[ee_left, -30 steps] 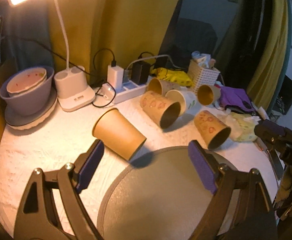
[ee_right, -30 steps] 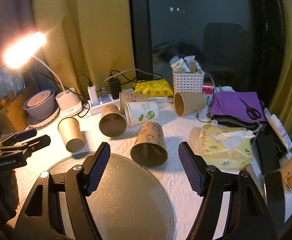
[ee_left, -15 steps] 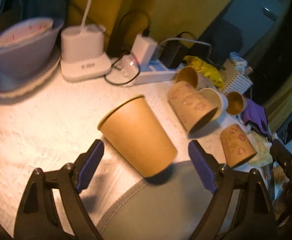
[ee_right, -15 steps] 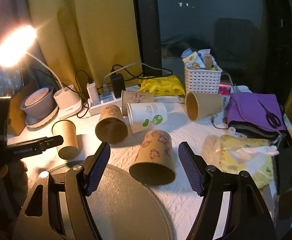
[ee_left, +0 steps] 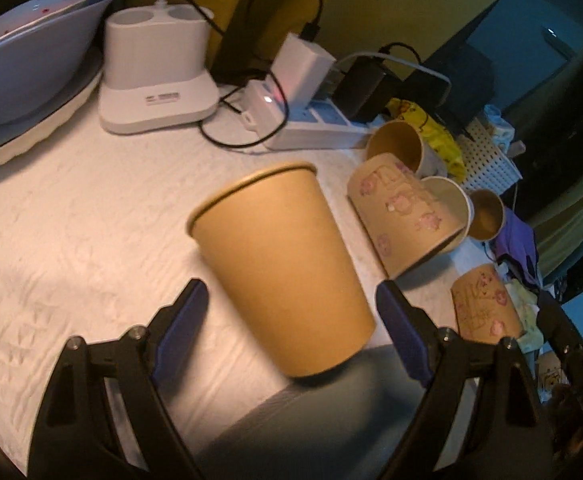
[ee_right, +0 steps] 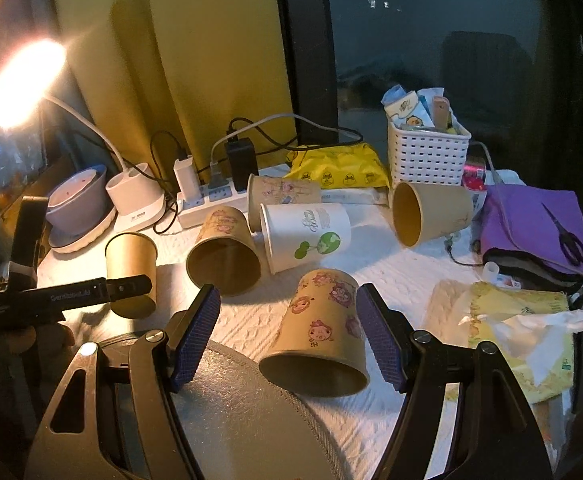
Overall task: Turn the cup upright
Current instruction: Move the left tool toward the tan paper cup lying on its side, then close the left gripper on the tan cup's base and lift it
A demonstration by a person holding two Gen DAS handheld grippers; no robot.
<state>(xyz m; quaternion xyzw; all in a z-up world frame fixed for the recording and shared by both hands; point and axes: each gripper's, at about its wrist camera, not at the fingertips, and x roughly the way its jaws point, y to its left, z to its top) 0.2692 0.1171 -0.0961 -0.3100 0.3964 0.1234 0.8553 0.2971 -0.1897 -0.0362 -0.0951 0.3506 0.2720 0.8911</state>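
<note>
Plain brown cup (ee_left: 279, 268): stood rim-down on the white cloth (ee_left: 71, 240) at the grey mat's (ee_right: 243, 420) edge, framed between the widely parted fingers of the left gripper (ee_left: 291, 320), untouched. Pig-printed cup (ee_right: 319, 336): laid on its side, mouth toward the camera, flanked by the right gripper (ee_right: 287, 332), likewise spread wide, nothing held. Further cups are scattered behind, near the power strip (ee_right: 211, 200).
</note>
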